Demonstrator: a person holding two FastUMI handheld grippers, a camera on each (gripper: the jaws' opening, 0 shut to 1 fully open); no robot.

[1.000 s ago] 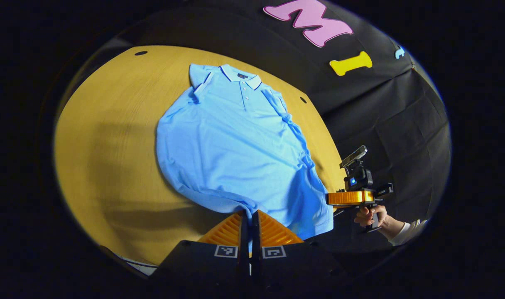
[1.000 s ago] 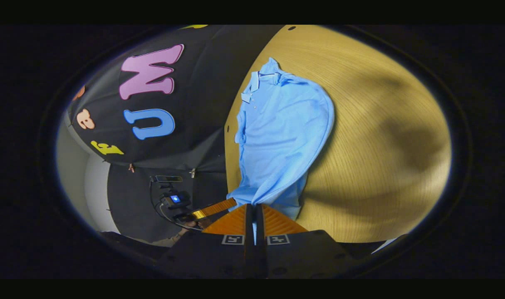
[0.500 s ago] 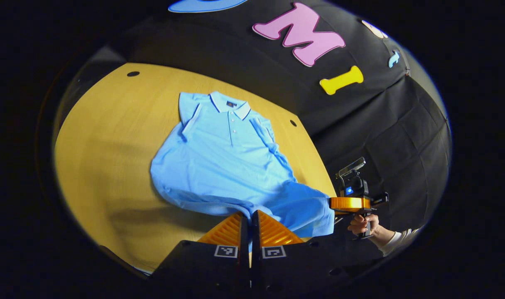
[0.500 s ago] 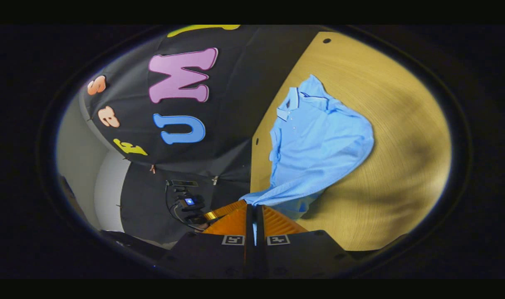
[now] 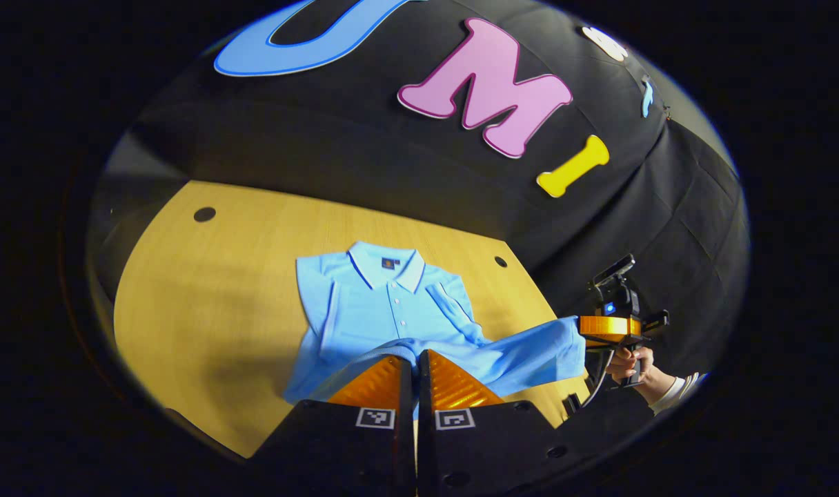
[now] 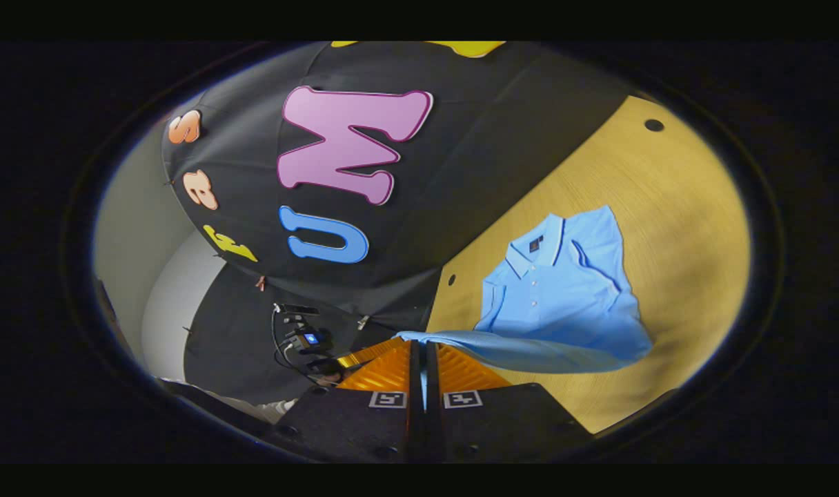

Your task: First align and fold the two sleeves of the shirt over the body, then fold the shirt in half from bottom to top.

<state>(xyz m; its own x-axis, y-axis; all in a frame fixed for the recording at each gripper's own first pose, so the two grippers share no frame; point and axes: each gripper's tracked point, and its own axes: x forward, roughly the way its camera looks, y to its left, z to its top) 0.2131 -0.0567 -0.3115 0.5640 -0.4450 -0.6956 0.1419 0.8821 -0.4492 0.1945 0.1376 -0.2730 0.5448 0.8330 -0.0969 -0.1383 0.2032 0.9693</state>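
Left gripper (image 5: 415, 366) and right gripper (image 6: 423, 359), bottom centre, each clamp the blue shirt's (image 5: 385, 310) raised hem above the table (image 5: 205, 297).

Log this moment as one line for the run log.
stage: bottom-to-top fold | left tool: shut on hem | right tool: shut on hem | shirt: sleeves folded in, hem lifted over table, collar flat
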